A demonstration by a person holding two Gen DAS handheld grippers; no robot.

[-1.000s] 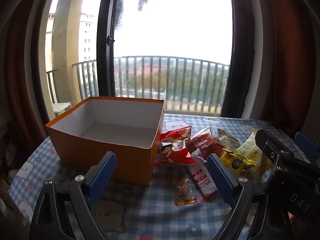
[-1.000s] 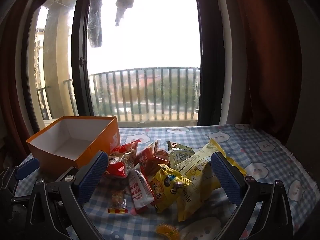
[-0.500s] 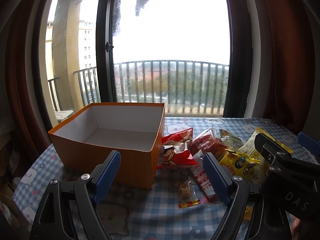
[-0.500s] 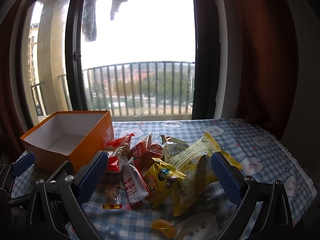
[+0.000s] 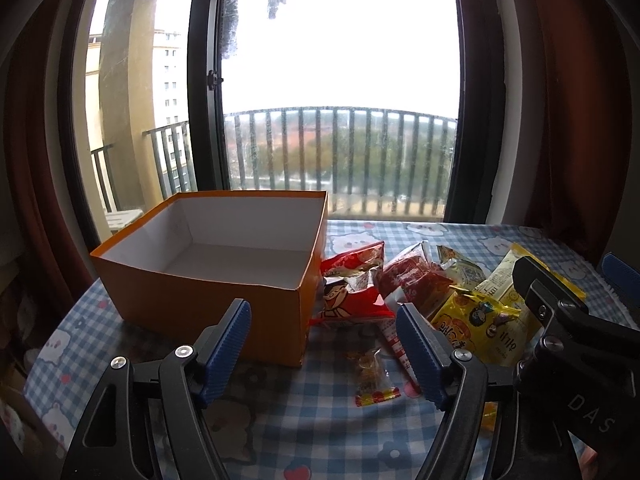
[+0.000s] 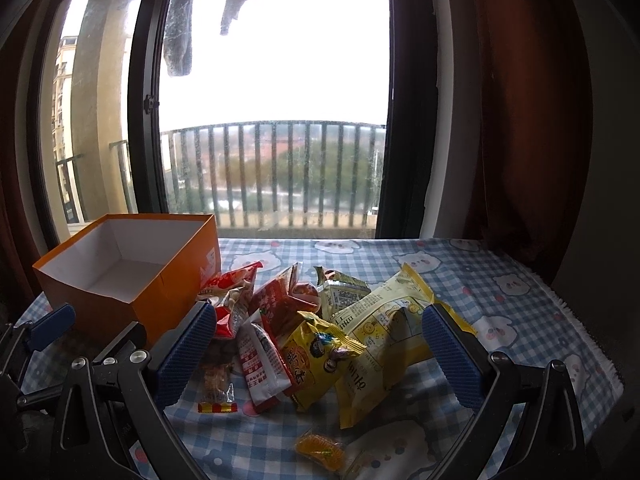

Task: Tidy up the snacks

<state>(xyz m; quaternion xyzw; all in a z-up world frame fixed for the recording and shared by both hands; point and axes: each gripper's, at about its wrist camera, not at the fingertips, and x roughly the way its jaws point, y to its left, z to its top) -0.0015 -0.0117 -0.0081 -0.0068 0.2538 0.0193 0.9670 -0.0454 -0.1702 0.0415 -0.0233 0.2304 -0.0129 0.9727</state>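
An empty orange box (image 5: 200,304) with a white inside stands at the left of the table; it also shows in the right wrist view (image 6: 168,300). A pile of snack packets lies to its right: a red packet (image 5: 352,296), a yellow packet (image 6: 320,356), a large pale yellow packet (image 6: 392,328) and a red-and-white stick packet (image 6: 260,364). A small clear candy (image 5: 372,376) and an orange candy (image 6: 320,450) lie in front. My left gripper (image 5: 324,352) is open and empty near the box's front corner. My right gripper (image 6: 316,356) is open and empty, its jaws framing the pile.
The table carries a blue checked cloth with bear prints (image 6: 500,280). A window with a balcony railing (image 5: 340,168) stands behind the table. Dark red curtains (image 6: 520,120) hang at the right. The right gripper's body (image 5: 576,340) shows at the right of the left wrist view.
Both grippers have pulled back and risen slightly, so the box and the snack pile sit a little lower in view. Both stay open and empty.
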